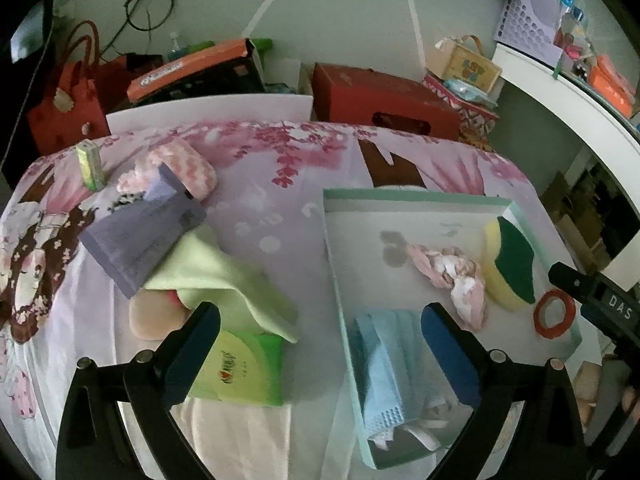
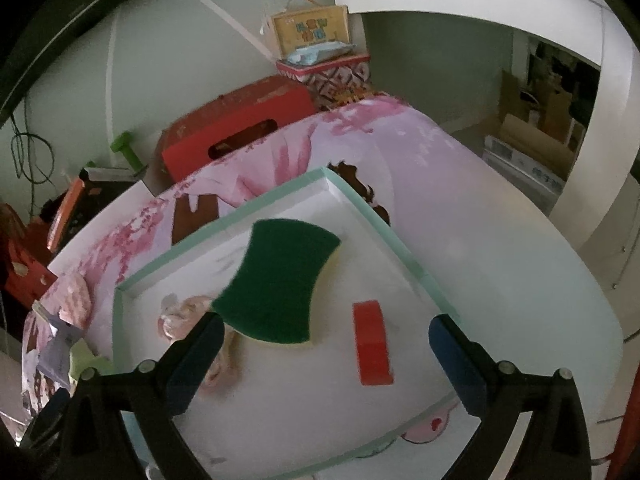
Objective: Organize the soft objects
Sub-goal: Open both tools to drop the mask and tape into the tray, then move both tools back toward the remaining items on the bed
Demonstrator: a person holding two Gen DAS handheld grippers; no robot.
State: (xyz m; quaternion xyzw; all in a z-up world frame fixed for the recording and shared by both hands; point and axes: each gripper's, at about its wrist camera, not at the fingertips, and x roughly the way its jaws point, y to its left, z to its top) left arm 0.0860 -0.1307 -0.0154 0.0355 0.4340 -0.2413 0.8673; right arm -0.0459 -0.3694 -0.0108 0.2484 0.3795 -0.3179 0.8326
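Observation:
A shallow white tray with a mint-green rim (image 1: 334, 248) (image 2: 384, 236) lies on the flowered cloth. In it lie a yellow sponge with a green scouring side (image 1: 510, 264) (image 2: 276, 280), a pink and white cloth bundle (image 1: 452, 276) (image 2: 180, 312), a light blue cloth (image 1: 380, 364) and a red tape roll (image 1: 554, 314) (image 2: 372, 342). My left gripper (image 1: 320, 356) is open over the tray's left rim, the blue cloth lying by its right finger. My right gripper (image 2: 326, 364) is open above the tray, just in front of the sponge, nothing between its pads.
Left of the tray lie a light green cloth (image 1: 216, 276), a purple box (image 1: 140, 236), a green tissue pack (image 1: 240, 368), a peach soft item (image 1: 154, 316) and a pink knitted piece (image 1: 184, 168). Red boxes (image 1: 380, 100) stand behind the table, a white shelf (image 1: 568, 96) to the right.

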